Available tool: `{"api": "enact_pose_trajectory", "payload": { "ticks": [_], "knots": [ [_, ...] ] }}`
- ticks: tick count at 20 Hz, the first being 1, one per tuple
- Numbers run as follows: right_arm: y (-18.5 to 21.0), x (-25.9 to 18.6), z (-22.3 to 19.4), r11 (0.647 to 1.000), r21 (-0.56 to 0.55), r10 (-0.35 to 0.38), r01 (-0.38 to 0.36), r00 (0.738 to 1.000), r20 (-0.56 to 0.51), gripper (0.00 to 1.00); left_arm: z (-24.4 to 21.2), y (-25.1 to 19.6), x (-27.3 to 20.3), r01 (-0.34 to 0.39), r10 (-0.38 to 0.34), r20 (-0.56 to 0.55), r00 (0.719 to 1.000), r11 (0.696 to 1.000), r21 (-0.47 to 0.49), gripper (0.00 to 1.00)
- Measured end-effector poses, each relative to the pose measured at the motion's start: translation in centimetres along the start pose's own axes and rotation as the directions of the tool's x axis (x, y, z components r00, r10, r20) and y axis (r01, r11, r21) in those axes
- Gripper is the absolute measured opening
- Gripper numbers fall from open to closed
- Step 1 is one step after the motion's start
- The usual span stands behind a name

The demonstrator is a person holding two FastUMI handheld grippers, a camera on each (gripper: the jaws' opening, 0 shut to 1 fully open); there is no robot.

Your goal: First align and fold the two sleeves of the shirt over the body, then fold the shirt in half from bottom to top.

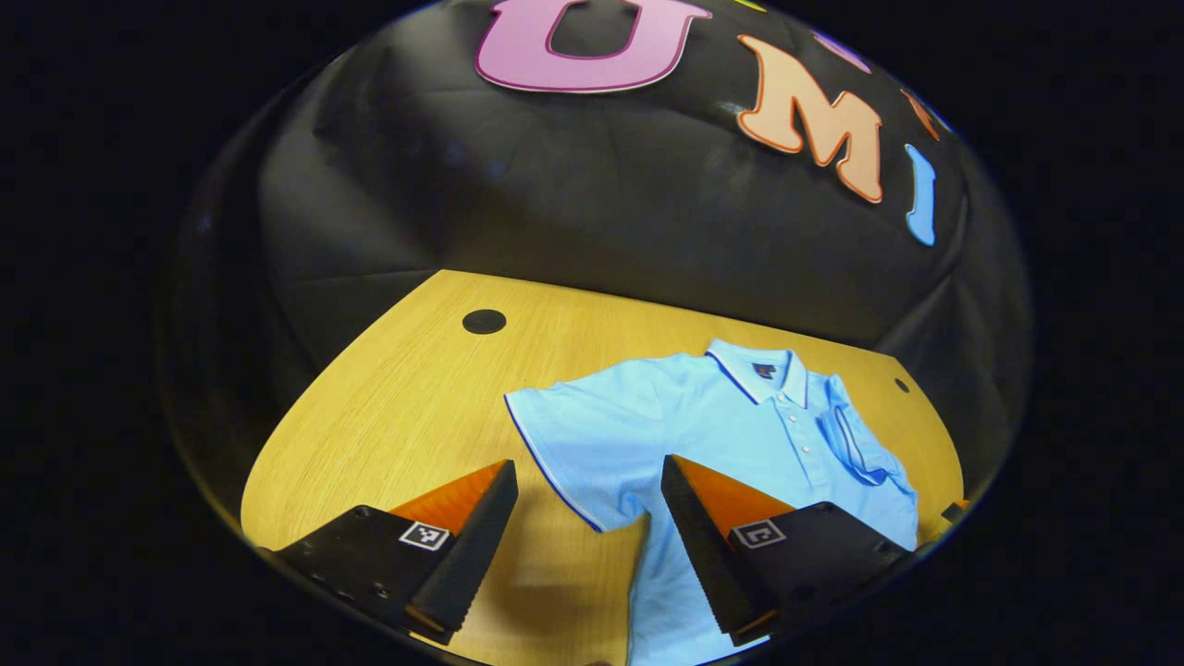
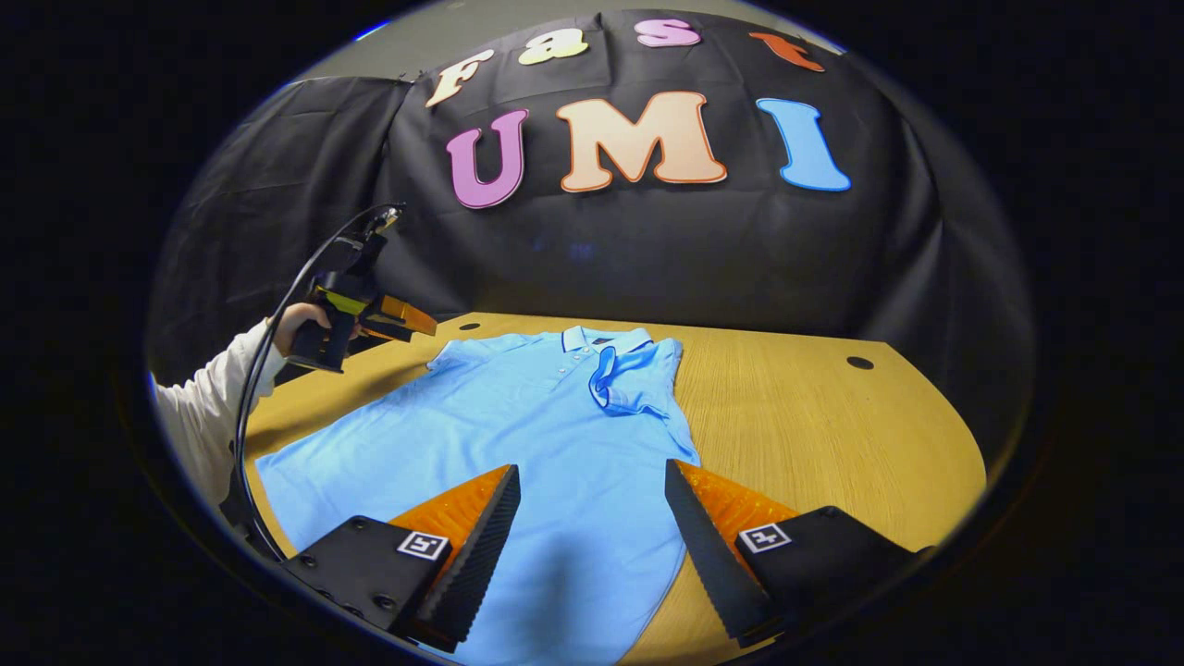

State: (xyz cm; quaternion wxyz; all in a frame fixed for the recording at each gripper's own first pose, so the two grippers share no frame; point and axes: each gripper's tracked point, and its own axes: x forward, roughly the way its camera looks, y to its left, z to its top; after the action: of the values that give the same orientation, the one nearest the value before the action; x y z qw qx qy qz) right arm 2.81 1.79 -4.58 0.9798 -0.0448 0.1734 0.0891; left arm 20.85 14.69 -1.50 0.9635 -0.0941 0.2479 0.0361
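A light blue polo shirt point(image 1: 721, 425) point(image 2: 518, 435) lies face up on the wooden table, collar toward the wall. One sleeve point(image 2: 638, 375) is folded over the chest; the other sleeve point(image 1: 564, 435) lies spread flat on the wood. My left gripper point(image 1: 587, 481) is open, hovering above the spread sleeve's hem, one finger over bare table and one over the shirt body. My right gripper point(image 2: 592, 486) is open above the shirt's lower body near its side edge. The left gripper point(image 2: 407, 322) also appears in the right gripper view, held by a hand in a white sleeve point(image 2: 213, 398).
The wooden table point(image 2: 832, 435) has bare room on both sides of the shirt. Small round black holes point(image 1: 484, 321) point(image 2: 859, 363) sit near its far edge. A black cable point(image 2: 268, 351) runs from the left gripper. The black cloth wall stands right behind the table.
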Motion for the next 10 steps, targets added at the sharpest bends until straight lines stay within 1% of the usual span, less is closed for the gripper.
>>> {"api": "enact_pose_trajectory", "payload": {
  "ticks": [3,6,10],
  "knots": [
    [-0.5,-0.3,0.6,1.0,0.014,-0.011,0.011,1.0,0.02,0.97,0.4,1.0,2.7,-0.03,0.031,-0.032,0.999,0.999,0.024,0.94],
    [-0.7,-0.7,0.8,1.0,0.022,-0.011,0.01,1.0,0.029,0.97,-0.7,1.3,4.8,-0.045,0.049,-0.071,0.996,0.997,0.057,0.94],
    [-0.8,-1.3,0.6,1.0,0.01,-0.014,0.014,1.0,0.025,0.98,-1.7,1.5,5.8,-0.06,0.067,-0.1,0.993,0.996,0.073,0.93]
  ]
}}
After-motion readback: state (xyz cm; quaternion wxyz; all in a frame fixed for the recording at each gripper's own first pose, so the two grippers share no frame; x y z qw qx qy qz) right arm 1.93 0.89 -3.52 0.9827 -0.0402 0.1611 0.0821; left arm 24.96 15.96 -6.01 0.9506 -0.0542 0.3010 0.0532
